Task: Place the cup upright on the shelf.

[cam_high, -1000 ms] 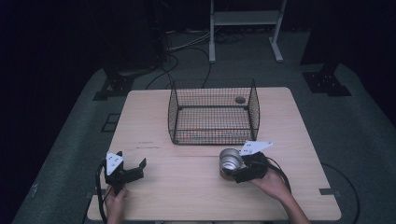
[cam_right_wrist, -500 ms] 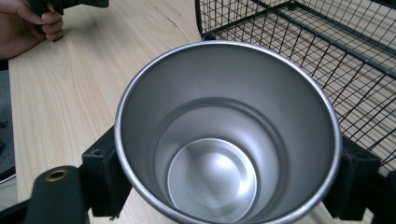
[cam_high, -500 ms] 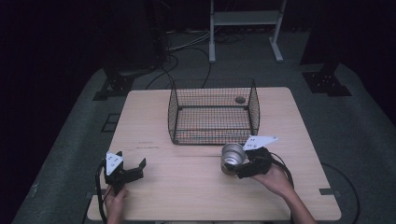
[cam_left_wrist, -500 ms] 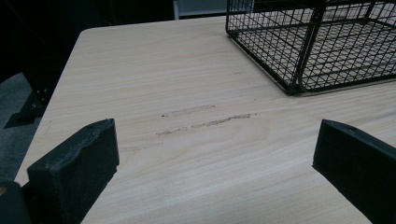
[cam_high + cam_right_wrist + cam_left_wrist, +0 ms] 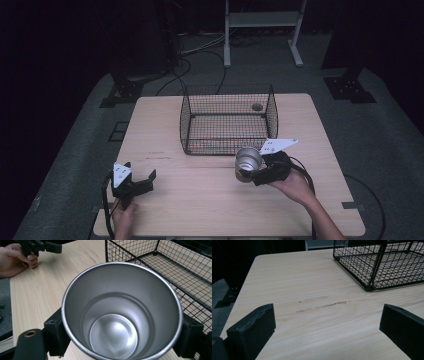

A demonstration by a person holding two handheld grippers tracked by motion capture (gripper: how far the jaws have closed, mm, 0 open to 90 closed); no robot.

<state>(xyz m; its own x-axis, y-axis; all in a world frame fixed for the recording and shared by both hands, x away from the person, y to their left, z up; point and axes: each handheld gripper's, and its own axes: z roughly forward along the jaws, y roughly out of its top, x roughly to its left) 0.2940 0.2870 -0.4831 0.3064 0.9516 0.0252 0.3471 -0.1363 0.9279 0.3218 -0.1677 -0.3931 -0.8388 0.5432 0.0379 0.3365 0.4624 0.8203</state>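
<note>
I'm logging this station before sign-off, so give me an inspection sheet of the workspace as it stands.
Surface: wooden table, a few scuff marks.
Job's things: steel cup, empty, beside the wire basket.
Clutter: a small round item at the basket's far side, too small to identify.
Grippers: right gripper shut on the cup; left gripper open, holding nothing.
Cables: one trails from each gripper; more on the floor behind.
Surroundings: dark room, a white frame beyond the table.

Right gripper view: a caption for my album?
Black jaws clamp an empty steel cup beside a wire basket.
</note>
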